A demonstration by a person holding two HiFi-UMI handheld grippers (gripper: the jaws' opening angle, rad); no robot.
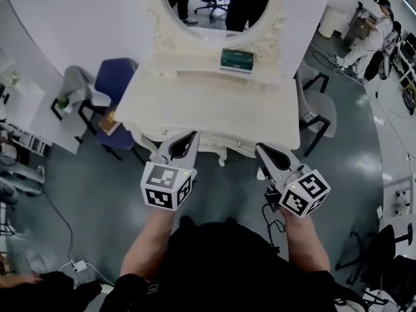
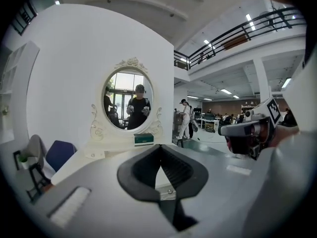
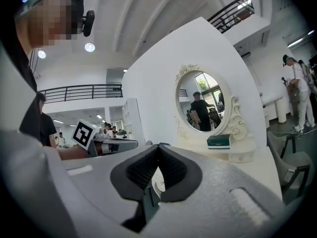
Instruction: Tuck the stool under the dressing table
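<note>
The cream dressing table (image 1: pixel 195 103) with its oval mirror (image 1: pixel 218 5) stands straight ahead in the head view. A green box (image 1: pixel 236 60) lies on its top. No stool shows in any view; the tabletop hides the space under it. My left gripper (image 1: pixel 192 136) and right gripper (image 1: pixel 260 149) hover side by side at the table's front edge, both shut and empty. In the left gripper view the jaws (image 2: pixel 159 148) meet in front of the table (image 2: pixel 99 155). In the right gripper view the jaws (image 3: pixel 158 147) are pressed together too, below the mirror (image 3: pixel 202 101).
A blue chair (image 1: pixel 116 77) stands to the table's left, with a white side table (image 1: pixel 49 119) beyond it. A grey chair (image 1: pixel 320 106) stands at the right. Cables (image 1: pixel 65 229) lie on the floor. A person (image 1: pixel 374 34) works at the far right.
</note>
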